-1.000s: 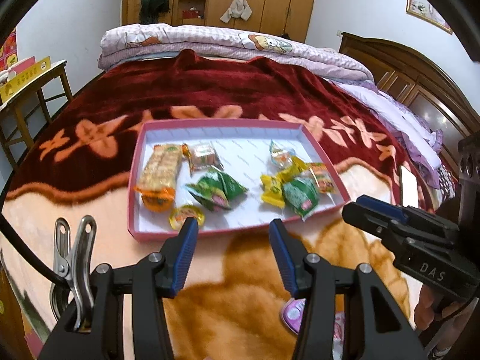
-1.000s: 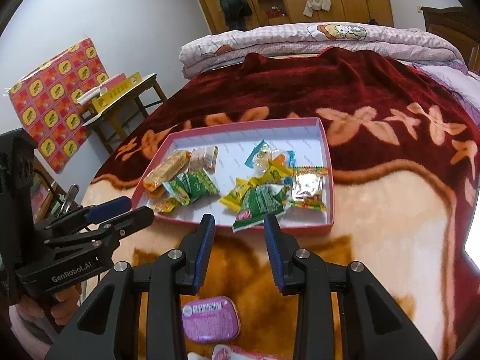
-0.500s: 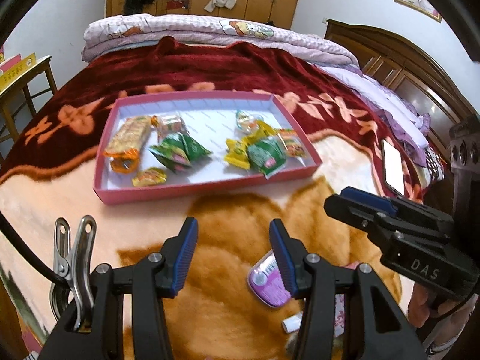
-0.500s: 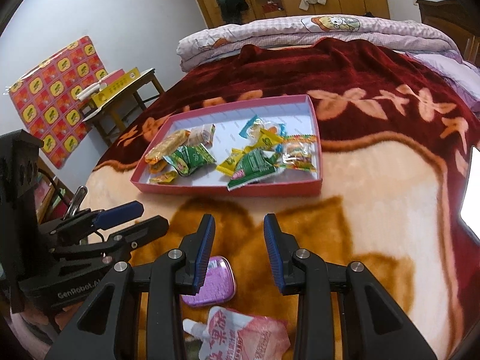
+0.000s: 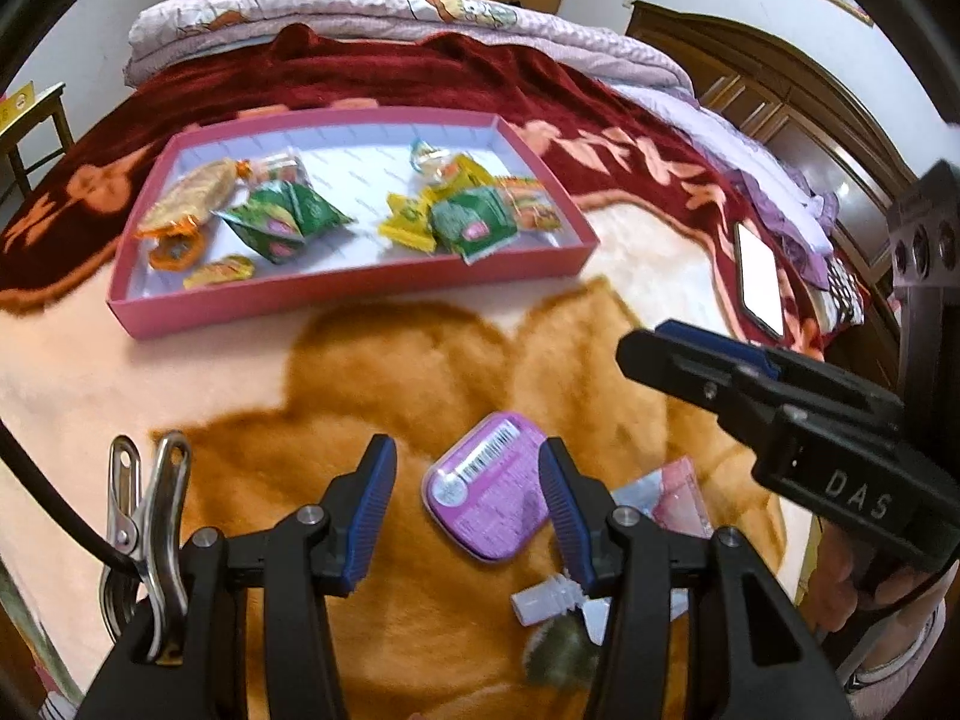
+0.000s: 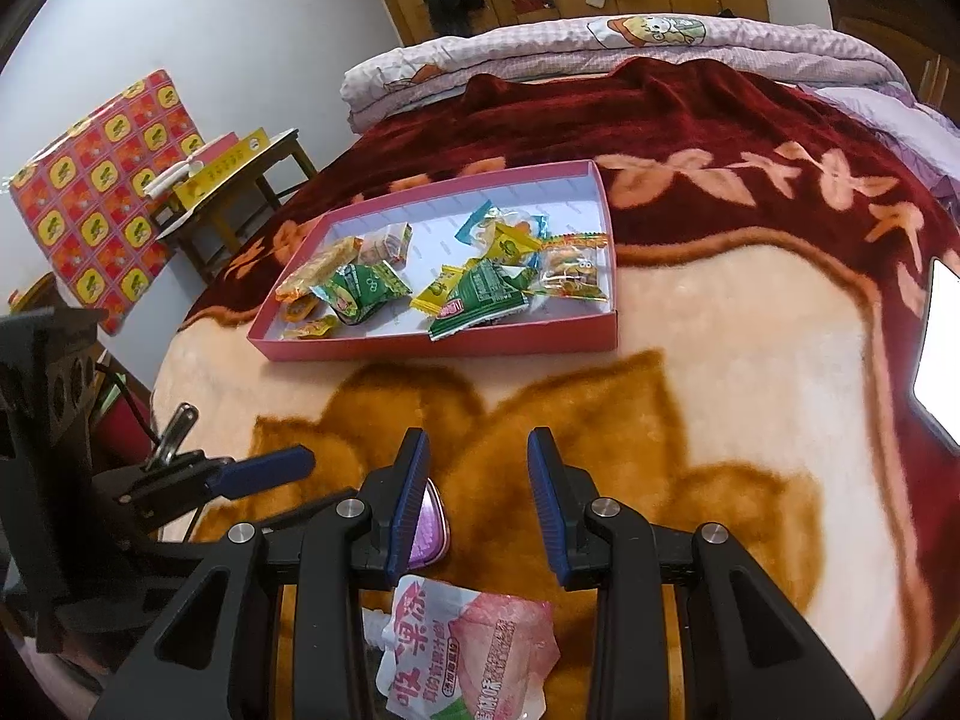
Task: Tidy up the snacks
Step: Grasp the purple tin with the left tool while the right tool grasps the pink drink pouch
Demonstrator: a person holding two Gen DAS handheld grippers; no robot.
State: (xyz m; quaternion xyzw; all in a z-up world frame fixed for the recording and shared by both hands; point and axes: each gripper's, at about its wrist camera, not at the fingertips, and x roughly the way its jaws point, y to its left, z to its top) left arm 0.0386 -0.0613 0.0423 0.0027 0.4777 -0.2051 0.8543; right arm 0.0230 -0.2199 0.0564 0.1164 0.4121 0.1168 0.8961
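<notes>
Jaws wide on the left gripper (image 5: 467,507), and the purple tin (image 5: 487,495) lies flat on the orange blanket (image 5: 372,372) right between the blue pads, not yet pinched. Right gripper (image 6: 477,507) spread too, gripping nothing, with the pink drink pouch (image 6: 474,645) just below its fingers and the tin's edge peeking past the left pad. Further out sits the pink tray (image 5: 336,300), holding green packets (image 5: 282,219), yellow packets (image 5: 411,222), an orange biscuit pack (image 5: 192,201) and a small clear-wrapped sweet (image 5: 429,153). A lit phone (image 5: 759,276) lies off to the right. Half a second ago the tin was only beside the left jaw; both grippers have drawn back from the tray.
</notes>
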